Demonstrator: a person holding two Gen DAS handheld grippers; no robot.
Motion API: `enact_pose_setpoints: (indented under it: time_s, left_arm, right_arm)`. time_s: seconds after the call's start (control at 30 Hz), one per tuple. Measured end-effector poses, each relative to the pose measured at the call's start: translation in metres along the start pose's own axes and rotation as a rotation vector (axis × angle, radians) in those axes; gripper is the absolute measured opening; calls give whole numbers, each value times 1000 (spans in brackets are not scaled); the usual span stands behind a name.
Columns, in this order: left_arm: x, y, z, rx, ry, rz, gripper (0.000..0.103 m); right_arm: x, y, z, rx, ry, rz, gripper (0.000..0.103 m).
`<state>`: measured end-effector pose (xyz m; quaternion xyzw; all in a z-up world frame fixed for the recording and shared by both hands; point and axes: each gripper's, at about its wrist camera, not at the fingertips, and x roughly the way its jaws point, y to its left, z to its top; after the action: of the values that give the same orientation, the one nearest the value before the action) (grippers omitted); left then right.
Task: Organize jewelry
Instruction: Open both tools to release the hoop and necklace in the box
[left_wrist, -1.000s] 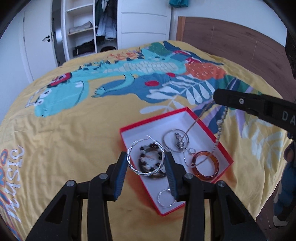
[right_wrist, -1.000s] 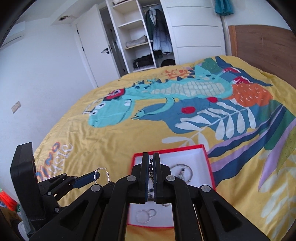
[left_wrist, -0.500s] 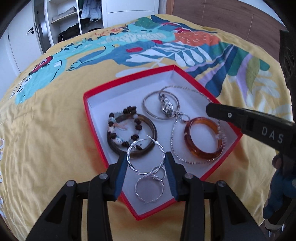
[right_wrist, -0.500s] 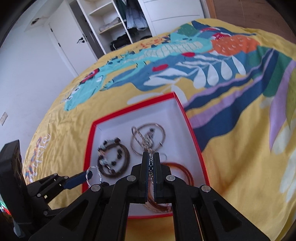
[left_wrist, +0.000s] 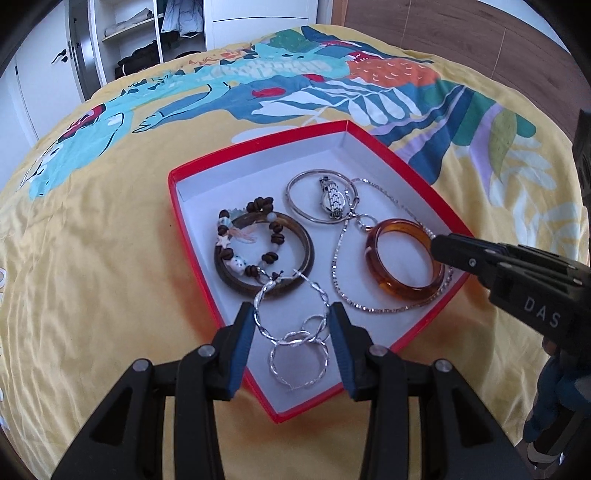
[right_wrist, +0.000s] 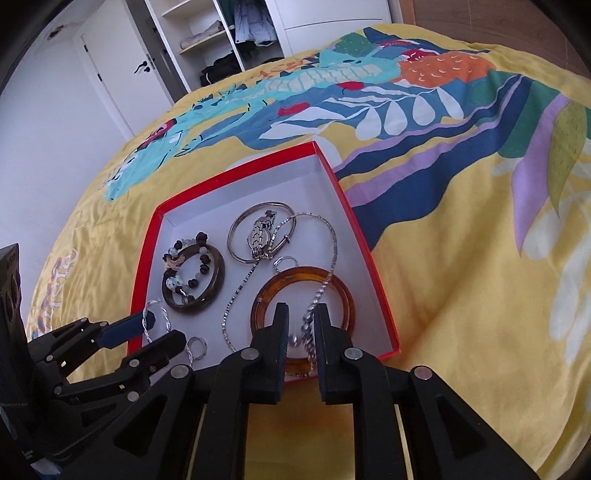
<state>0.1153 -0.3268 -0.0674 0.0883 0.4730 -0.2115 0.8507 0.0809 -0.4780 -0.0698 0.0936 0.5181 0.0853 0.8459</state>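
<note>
My left tool (left_wrist: 291, 325) stands with its blue-padded fingers (left_wrist: 243, 332) spread wide on either side of a twisted silver hoop earring (left_wrist: 291, 308). The hoop sits between the pads; I cannot tell whether either pad presses it or whether it rests on the box floor. Just below it lies a second twisted silver hoop (left_wrist: 298, 360), with a small plain ring (left_wrist: 316, 325) overlapping both.

My right tool (right_wrist: 301, 325) is parted a little, its jaws a narrow gap apart, and a silver chain (right_wrist: 316, 295) runs up through that gap. The chain's beaded end hangs between the fingers; I cannot tell whether they are touching it. The chain loops across an amber bangle (right_wrist: 301, 295) and trails on toward the far side of the box. From the left wrist view, the right tool's tip lies over the near rim of that amber bangle (left_wrist: 404, 258).

All of this lies in a shallow red box (left_wrist: 258, 144) with a white inside. In its left half rests a dark wooden bangle (left_wrist: 303, 254) with a beaded bracelet (left_wrist: 255, 236) lying in its ring. Toward the back sits a thin silver bangle (left_wrist: 295, 206) with a small metal-strapped watch (left_wrist: 332, 197) across it.

The box sits on a bed with a yellow duvet (right_wrist: 461, 314) printed with a blue-green dinosaur and leaves. Beyond the bed are an open white wardrobe (right_wrist: 221, 37) with clothes on shelves and a white door (right_wrist: 118, 74).
</note>
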Motion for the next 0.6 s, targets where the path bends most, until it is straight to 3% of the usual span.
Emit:
enact_pose_setpoints:
  time_s: [0.13, 0.37, 0.6]
  left_arm:
    - [-14, 3, 0, -14, -18, -24, 44]
    - [-50, 9, -2, -44, -59, -41, 48]
    - [-106, 24, -15, -103, -132, 34, 49]
  right_arm:
    - [-15, 3, -3, -2, -17, -18, 29]
    - [-48, 17, -11, -4, -57, -35, 34]
    - [-93, 55, -20, -42, -131, -25, 45]
